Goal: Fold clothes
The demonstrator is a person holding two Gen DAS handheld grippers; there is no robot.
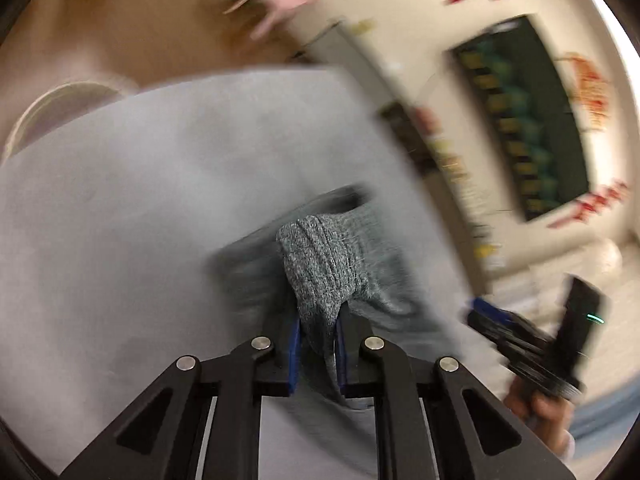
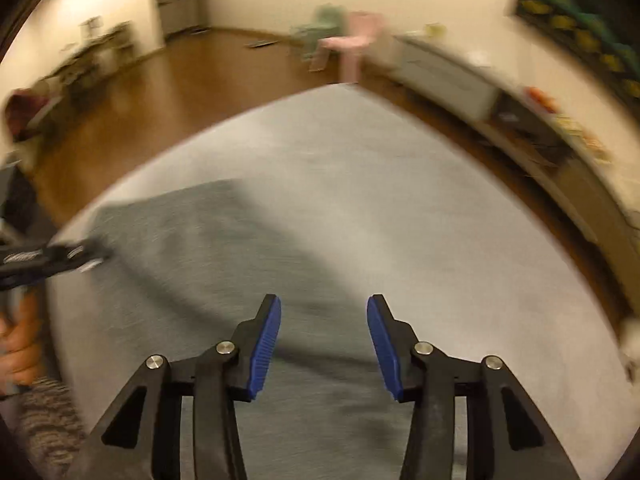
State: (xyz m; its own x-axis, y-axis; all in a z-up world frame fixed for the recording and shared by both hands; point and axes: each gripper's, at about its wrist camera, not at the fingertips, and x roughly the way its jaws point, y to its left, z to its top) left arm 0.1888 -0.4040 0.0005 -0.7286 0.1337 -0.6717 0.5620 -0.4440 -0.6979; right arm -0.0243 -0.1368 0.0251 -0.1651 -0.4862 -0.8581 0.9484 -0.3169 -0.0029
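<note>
A light grey cloth-covered table (image 2: 360, 168) is filling the lower half of both views, its corner pointing toward the far side of the room. A brown wooden floor (image 2: 192, 80) is stretching out behind it. A small pink plastic chair (image 2: 356, 40) is standing on that floor, just beside a pale green one (image 2: 324, 24). A long low grey cabinet (image 2: 444, 72) is running along the cream wall (image 2: 460, 12) on the right. A dark rectangular board with rows of yellow and green shapes (image 1: 520, 120) is hanging on that wall, with blurred red decorations (image 1: 592, 92) sitting around it.
</note>
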